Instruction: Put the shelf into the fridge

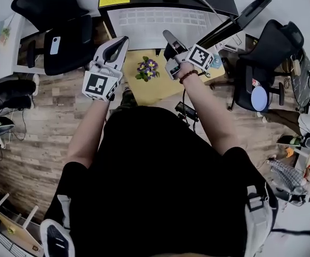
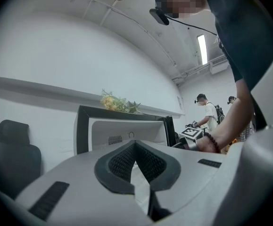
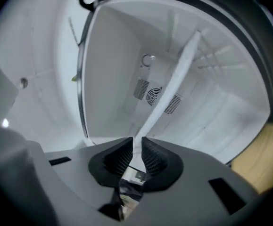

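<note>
My right tool is clamped on the thin white plastic shelf, which sits tilted inside the white-lined open fridge. My left tool is closed and empty.

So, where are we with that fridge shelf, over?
Right gripper clamped on shelf edge. Shelf reaching into open fridge. Left gripper shut, holding nothing. No obstruction seen inside.

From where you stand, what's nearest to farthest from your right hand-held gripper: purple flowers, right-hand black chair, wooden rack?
Head view, right hand-held gripper:
1. The purple flowers, just left.
2. The black chair, far right.
3. The wooden rack, lower left, behind.
</note>
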Available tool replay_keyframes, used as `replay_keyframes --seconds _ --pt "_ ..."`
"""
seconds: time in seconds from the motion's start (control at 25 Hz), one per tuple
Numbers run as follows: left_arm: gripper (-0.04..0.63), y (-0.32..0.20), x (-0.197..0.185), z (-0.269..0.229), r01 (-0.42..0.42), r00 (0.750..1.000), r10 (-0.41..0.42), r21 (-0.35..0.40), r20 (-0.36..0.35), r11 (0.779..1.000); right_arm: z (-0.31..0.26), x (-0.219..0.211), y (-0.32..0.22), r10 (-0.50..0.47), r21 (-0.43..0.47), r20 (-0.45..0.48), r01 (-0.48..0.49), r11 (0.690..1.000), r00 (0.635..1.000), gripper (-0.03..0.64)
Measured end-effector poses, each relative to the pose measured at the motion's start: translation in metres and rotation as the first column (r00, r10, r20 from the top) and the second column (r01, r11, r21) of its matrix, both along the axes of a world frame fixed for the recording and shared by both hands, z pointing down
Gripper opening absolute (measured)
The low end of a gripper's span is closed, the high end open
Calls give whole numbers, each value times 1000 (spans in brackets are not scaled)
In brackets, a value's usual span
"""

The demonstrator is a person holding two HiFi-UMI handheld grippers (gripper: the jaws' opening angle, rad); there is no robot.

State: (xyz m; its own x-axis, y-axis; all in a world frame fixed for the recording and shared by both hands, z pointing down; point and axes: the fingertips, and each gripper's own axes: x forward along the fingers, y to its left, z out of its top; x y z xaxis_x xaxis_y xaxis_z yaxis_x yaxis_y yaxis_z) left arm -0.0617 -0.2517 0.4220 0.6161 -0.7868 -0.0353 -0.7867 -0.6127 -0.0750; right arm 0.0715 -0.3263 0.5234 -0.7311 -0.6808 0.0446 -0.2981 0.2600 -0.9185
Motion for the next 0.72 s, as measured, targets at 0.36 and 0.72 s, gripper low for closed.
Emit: replay_keyframes --seconds 0.36,0.72 --pt "17 -3 25 -9 -43 999 43 30 -3 999 -27 15 35 50 388 -601 237 891 798 38" --pt "17 -7 35 -15 -59 998 59 48 -4 997 -64 25 58 286 568 -717 294 769 636 15"
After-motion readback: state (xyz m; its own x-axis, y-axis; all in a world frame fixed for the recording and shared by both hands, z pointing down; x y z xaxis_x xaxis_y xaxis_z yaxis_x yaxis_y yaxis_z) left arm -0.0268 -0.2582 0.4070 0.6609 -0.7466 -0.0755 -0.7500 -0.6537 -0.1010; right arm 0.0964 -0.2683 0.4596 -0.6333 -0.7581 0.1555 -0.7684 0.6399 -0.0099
